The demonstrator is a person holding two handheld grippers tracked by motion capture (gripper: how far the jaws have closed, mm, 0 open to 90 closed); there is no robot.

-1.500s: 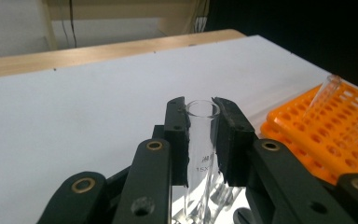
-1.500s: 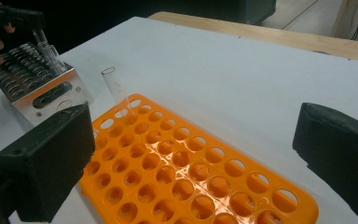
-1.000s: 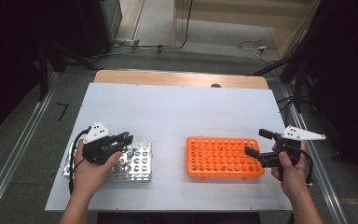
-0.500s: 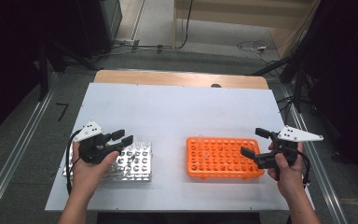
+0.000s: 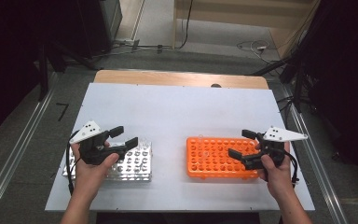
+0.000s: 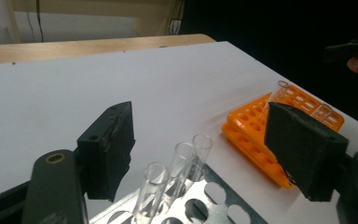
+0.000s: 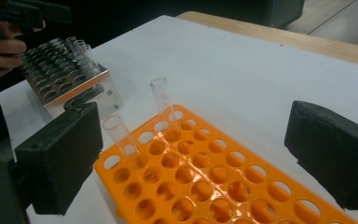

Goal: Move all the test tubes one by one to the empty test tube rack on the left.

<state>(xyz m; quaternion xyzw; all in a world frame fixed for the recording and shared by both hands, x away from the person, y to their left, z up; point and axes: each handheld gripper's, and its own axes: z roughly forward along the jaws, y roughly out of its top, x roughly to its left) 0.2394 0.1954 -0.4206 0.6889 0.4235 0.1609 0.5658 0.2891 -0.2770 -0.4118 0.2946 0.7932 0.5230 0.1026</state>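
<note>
Overhead: clear glass tubes (image 6: 177, 179) upright, perforated metal rack (image 5: 130, 163); orange plastic rack (image 5: 219, 161).

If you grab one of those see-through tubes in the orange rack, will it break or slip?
Probably fragile: each clear tube looks thin-walled, like glass, so squeeze gently. Its smooth, shiny side may slip between pads. It leans in the orange rack, so it sits loosely and should lift easily.

Orange tube rack (image 5: 216, 158) with a grid of round holes, silver metal rack (image 5: 133, 163) with dark round holes, clear glass tubes (image 6: 179, 175), black grippers (image 5: 123, 137) with white dotted top plates (image 5: 87, 132), white table (image 5: 182, 107) with pale wood edge.
</note>
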